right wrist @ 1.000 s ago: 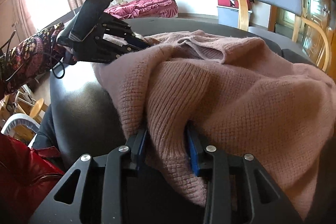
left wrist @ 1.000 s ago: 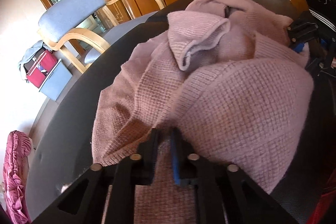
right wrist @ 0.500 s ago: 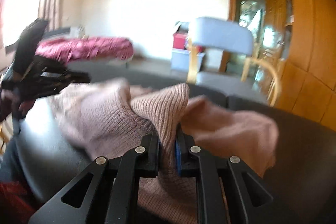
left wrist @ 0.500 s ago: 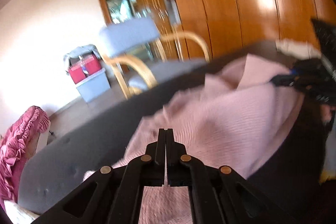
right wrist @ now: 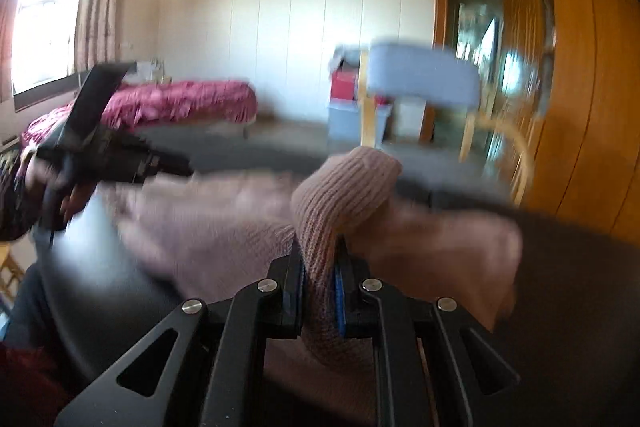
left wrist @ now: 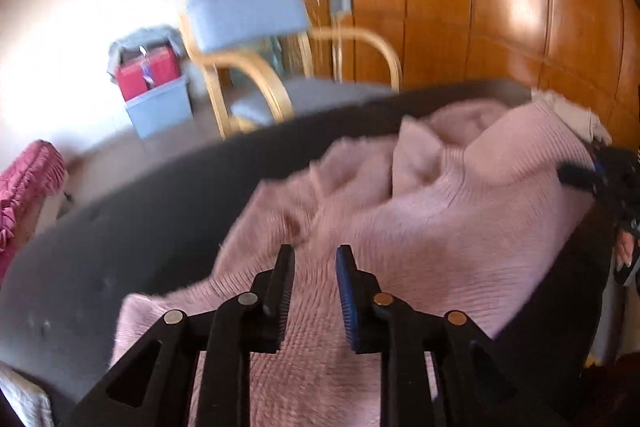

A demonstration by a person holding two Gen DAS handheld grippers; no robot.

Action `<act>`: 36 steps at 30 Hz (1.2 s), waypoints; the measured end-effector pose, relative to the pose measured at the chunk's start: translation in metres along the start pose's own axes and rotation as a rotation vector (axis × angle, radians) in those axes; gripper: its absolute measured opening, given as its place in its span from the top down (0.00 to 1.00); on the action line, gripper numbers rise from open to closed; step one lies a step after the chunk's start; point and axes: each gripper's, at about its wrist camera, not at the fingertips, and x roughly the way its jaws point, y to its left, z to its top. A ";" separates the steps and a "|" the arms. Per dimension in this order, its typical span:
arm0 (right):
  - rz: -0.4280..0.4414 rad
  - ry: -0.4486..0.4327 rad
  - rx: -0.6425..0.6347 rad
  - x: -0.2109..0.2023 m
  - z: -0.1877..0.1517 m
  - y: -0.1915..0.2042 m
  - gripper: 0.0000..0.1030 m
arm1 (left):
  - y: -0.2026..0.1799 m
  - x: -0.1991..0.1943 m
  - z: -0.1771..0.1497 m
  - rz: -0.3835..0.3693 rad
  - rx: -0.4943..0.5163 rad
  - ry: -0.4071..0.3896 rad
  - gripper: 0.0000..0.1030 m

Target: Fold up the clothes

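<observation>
Pink knit sweater point(left wrist: 420, 211) lay crumpled across the dark tabletop point(left wrist: 120, 239), bunched in loose folds; one ribbed fold point(right wrist: 340, 195) stood lifted upright, rest sagged flat.

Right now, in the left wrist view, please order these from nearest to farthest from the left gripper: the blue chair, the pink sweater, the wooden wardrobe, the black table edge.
1. pink sweater: directly below the left gripper, whose fingers are opening.
2. black table edge: beyond the sweater, to the left.
3. blue chair: behind the table, centre left.
4. wooden wardrobe: against the back, upper right.
</observation>
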 end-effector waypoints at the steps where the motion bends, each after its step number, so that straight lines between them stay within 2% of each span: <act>1: 0.023 0.037 0.011 0.002 -0.010 -0.002 0.89 | -0.006 0.005 -0.001 -0.003 0.043 0.027 0.77; 3: 0.047 0.080 0.033 0.004 -0.024 -0.007 0.88 | -0.018 0.014 -0.002 -0.001 0.128 0.070 0.77; 6: 0.090 0.082 0.075 0.002 -0.032 -0.014 0.84 | -0.025 0.021 0.001 0.012 0.214 0.087 0.76; 7: 0.105 0.082 0.091 0.001 -0.035 -0.017 0.80 | -0.024 0.022 0.003 -0.001 0.225 0.090 0.74; 9: 0.143 0.103 0.139 0.003 -0.036 -0.018 0.64 | -0.022 0.028 0.007 -0.066 0.262 0.128 0.72; 10: 0.161 0.122 0.167 0.007 -0.038 -0.020 0.51 | -0.021 0.032 0.008 -0.092 0.286 0.148 0.71; 11: 0.188 0.136 0.189 0.008 -0.040 -0.023 0.47 | -0.020 0.035 0.010 -0.105 0.308 0.155 0.71; 13: 0.229 0.141 0.201 0.007 -0.042 -0.025 0.47 | -0.015 0.038 0.015 -0.127 0.329 0.163 0.66; 16: 0.249 0.128 0.151 0.001 -0.043 -0.021 0.47 | -0.012 0.043 0.020 -0.159 0.329 0.190 0.65; 22: 0.208 0.146 -0.004 0.005 -0.047 0.002 0.47 | -0.022 0.046 0.014 -0.157 0.471 0.176 0.67; 24: 0.183 0.153 -0.058 0.006 -0.048 0.007 0.47 | -0.018 0.047 0.014 -0.197 0.453 0.208 0.71; 25: 0.173 0.159 -0.091 0.006 -0.049 0.010 0.47 | -0.016 0.047 0.015 -0.221 0.440 0.225 0.80; 28: 0.154 0.169 -0.165 0.003 -0.051 0.015 0.48 | -0.018 0.043 0.013 -0.264 0.459 0.243 0.86; 32: 0.146 0.170 -0.157 0.003 -0.051 0.009 0.47 | -0.030 0.044 0.006 -0.206 0.543 0.247 0.87; 34: 0.138 0.173 -0.143 0.005 -0.049 0.008 0.48 | -0.037 0.044 0.005 -0.157 0.585 0.244 0.84; 36: 0.132 0.182 -0.151 0.005 -0.048 0.009 0.47 | -0.037 0.041 0.009 -0.143 0.589 0.233 0.84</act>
